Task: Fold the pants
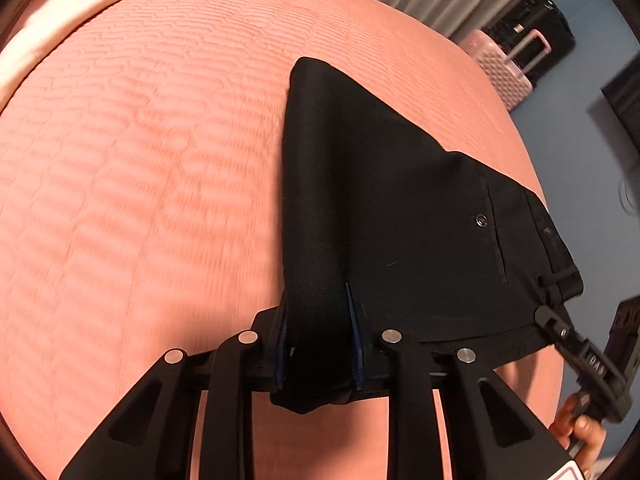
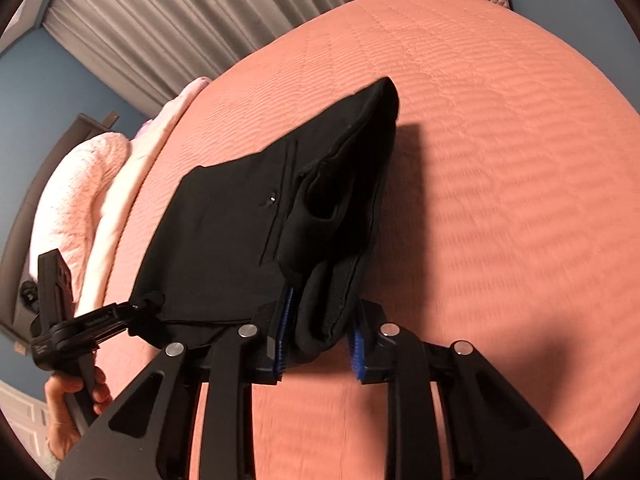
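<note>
Bedspread (image 1: pixel 140 160) bare — suitcases (image 1: pixel 504 68) beyond pants (image 1: pixel 380 200).

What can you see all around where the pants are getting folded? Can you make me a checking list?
Surface: pink quilted bedspread, wavy stitching.
Job's things: black pants, folded, near edge raised off the bed at two corners.
Clutter: pale pink pillows at the bed's end.
Grippers: left gripper shut on pants; right gripper shut on pants at the other corner.
Cables: nothing seen.
Surroundings: grey curtain, blue wall, pink suitcase beside a black one.
</note>
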The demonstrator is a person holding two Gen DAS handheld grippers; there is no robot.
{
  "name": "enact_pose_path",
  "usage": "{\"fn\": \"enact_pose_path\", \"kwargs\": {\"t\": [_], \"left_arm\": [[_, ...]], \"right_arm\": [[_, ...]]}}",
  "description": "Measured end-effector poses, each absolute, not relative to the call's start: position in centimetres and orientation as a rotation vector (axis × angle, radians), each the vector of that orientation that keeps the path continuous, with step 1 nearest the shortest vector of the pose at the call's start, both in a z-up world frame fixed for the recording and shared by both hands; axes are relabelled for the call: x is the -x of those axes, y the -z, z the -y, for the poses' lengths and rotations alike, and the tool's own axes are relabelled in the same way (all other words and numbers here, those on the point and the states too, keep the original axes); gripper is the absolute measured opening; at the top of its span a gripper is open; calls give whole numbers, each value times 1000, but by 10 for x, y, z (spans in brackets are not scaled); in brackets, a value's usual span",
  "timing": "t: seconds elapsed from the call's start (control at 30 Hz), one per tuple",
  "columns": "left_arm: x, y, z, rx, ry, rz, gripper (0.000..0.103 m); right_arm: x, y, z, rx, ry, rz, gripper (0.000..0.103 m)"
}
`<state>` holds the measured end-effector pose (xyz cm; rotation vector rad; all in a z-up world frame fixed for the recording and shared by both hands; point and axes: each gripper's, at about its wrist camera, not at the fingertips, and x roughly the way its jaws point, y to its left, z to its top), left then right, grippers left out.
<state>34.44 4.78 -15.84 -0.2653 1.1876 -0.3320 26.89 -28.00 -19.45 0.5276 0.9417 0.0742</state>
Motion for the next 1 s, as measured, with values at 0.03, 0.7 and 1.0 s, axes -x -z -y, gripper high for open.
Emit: {"fn": "enact_pose_path", "kwargs": {"t": [0.03,0.7,1.0], "left_arm": [[-330,159,-51,262,342,-1194,21],[-209,48,-8,-127,76,-774,70],[-189,23,6,-77,121,-793,70]], "right_arm": [[-250,194,276,-528,-76,-950,23],[-155,79,171,55,294,-616,87],[-137,53,160,-65,320,-596,87]]}}
